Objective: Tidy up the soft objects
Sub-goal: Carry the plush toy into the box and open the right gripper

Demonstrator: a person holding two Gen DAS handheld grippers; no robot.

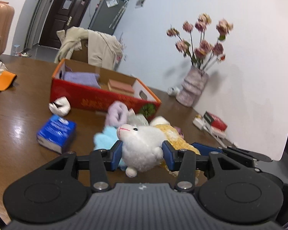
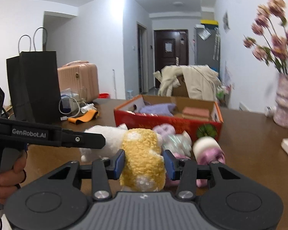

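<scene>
My left gripper (image 1: 142, 154) is shut on a white plush animal (image 1: 142, 145), which also shows in the right wrist view (image 2: 105, 136). My right gripper (image 2: 144, 161) is shut on a yellow plush toy (image 2: 142, 153), seen beside the white one in the left wrist view (image 1: 174, 136). A red cardboard box (image 1: 98, 97) stands behind, holding a folded purple cloth (image 1: 82, 78) and a pink block (image 1: 121, 86). A light blue soft item (image 1: 105, 138), a lilac rolled cloth (image 1: 118, 114) and a pink-and-white plush (image 2: 209, 149) lie by the pile.
A blue tissue pack (image 1: 55, 134) and a rolled white sock (image 1: 60, 106) lie left of the pile. A vase of flowers (image 1: 194, 88) stands by the wall, with a red box (image 1: 217, 122) and charger near it. A black paper bag (image 2: 34, 84) stands at the left.
</scene>
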